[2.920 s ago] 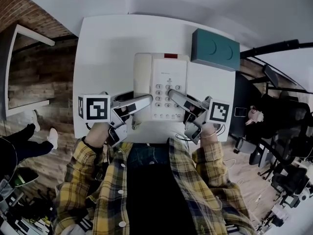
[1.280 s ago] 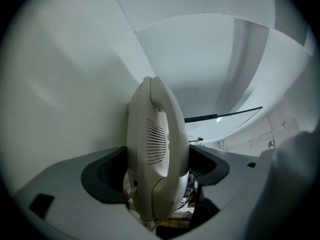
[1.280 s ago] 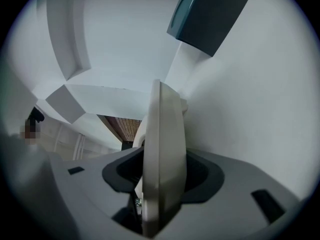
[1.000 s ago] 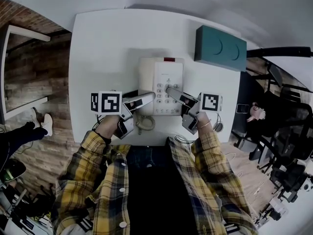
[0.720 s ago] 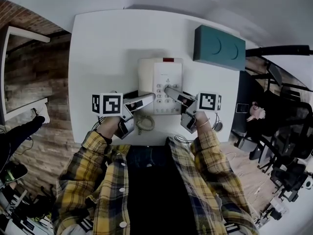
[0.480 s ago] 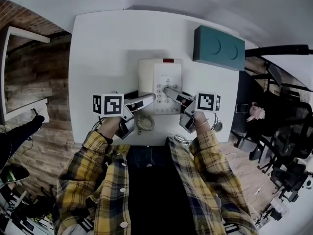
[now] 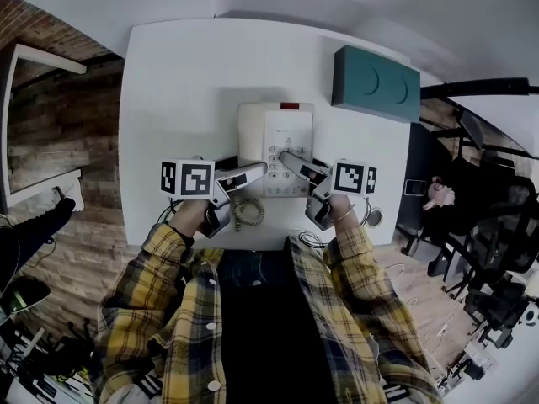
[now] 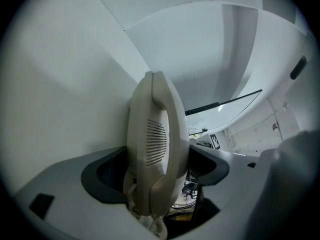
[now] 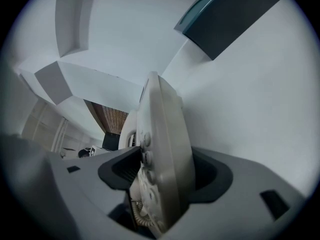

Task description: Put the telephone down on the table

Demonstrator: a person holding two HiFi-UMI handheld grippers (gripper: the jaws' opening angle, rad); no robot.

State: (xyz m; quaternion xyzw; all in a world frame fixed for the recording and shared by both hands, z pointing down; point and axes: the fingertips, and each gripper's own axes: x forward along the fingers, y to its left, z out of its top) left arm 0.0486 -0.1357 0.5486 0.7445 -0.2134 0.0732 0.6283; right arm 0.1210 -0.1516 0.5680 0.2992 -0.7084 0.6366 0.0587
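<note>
Telephone (image 7: pixel 276 146) flat on white table (image 7: pixel 185 82), toward its near edge; left gripper (image 7: pixel 255 172) clamped across handset (image 8: pixel 155 154); right gripper (image 7: pixel 289 158) astride keypad side, jaws wide, just been opening; coiled cord (image 7: pixel 246 213) at telephone's near end; teal box (image 7: pixel 375 84) well apart.

The table (image 7: pixel 168 99) before me is white, square and plain, and its left and far parts are bare. The telephone (image 7: pixel 278 133) lies flat at about the middle, a little toward my near edge, handset on its left side and keypad on its right. Its coiled cord (image 7: pixel 247 213) lies bunched on the top just near of it. A teal box (image 7: pixel 375 84) lies at the far right corner, well apart from the telephone. By the near right edge lie a thin looped cable (image 7: pixel 313 240) and a small round thing (image 7: pixel 375 218) I cannot make out.
</note>
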